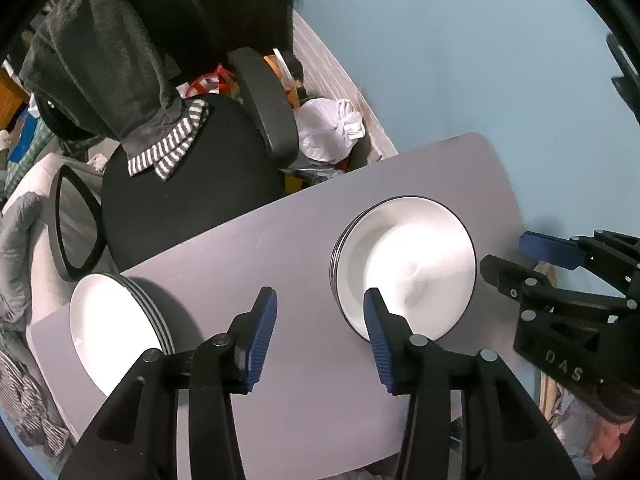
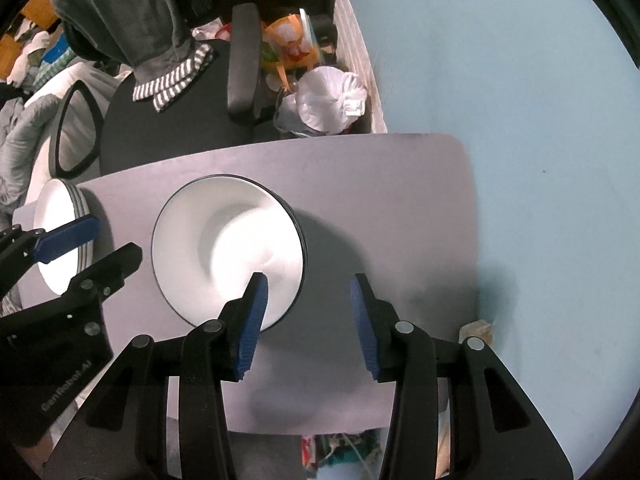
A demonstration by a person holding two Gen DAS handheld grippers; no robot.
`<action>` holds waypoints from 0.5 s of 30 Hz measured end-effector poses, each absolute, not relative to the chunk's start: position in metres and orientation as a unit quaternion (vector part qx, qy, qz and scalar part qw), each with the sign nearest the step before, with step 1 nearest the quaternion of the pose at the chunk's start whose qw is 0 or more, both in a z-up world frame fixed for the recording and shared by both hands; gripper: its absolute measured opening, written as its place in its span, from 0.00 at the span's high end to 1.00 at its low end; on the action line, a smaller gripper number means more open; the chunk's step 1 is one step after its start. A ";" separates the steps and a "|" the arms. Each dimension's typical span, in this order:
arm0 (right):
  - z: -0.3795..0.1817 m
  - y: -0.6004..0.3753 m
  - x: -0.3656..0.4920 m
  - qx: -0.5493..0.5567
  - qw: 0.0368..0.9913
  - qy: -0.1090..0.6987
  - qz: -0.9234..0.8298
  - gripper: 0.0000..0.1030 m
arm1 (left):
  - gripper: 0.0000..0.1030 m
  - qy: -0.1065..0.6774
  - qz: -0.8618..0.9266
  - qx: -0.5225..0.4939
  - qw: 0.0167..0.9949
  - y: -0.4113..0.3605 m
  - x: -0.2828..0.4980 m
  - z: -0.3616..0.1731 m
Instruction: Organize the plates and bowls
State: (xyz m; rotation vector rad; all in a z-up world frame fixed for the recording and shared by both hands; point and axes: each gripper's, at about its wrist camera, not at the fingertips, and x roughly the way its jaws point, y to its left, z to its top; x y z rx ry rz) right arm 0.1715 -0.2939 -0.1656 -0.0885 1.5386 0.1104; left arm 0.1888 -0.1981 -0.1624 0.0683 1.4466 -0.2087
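A stack of white bowls with dark rims (image 1: pixel 404 264) sits in the middle of the grey table (image 1: pixel 280 248); it also shows in the right wrist view (image 2: pixel 228 248). A stack of white plates with dark rims (image 1: pixel 116 328) sits at the table's left end, and also shows in the right wrist view (image 2: pixel 60 232). My left gripper (image 1: pixel 320 340) is open and empty above the table between the two stacks. My right gripper (image 2: pixel 306 320) is open and empty, just right of the bowls' near rim. It also shows in the left wrist view (image 1: pixel 516 256).
A black office chair (image 2: pixel 168 128) with grey clothes draped on it stands behind the table. A white tied bag (image 2: pixel 332 100) and clutter lie on the floor by the light blue wall (image 2: pixel 520 80). The table's right edge (image 2: pixel 474 220) is close to the wall.
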 end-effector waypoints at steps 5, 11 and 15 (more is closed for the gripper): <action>-0.158 -0.297 0.169 -0.032 0.723 0.687 0.056 0.60 | 0.47 0.655 -0.088 0.016 0.750 -0.188 0.187 -0.155; -0.152 -0.304 0.164 -0.042 0.738 0.670 0.064 0.39 | 0.45 0.657 -0.086 0.005 0.749 -0.179 0.182 -0.156; -0.157 -0.309 0.162 -0.051 0.737 0.671 0.062 0.39 | 0.45 0.666 -0.090 -0.006 0.741 -0.176 0.180 -0.166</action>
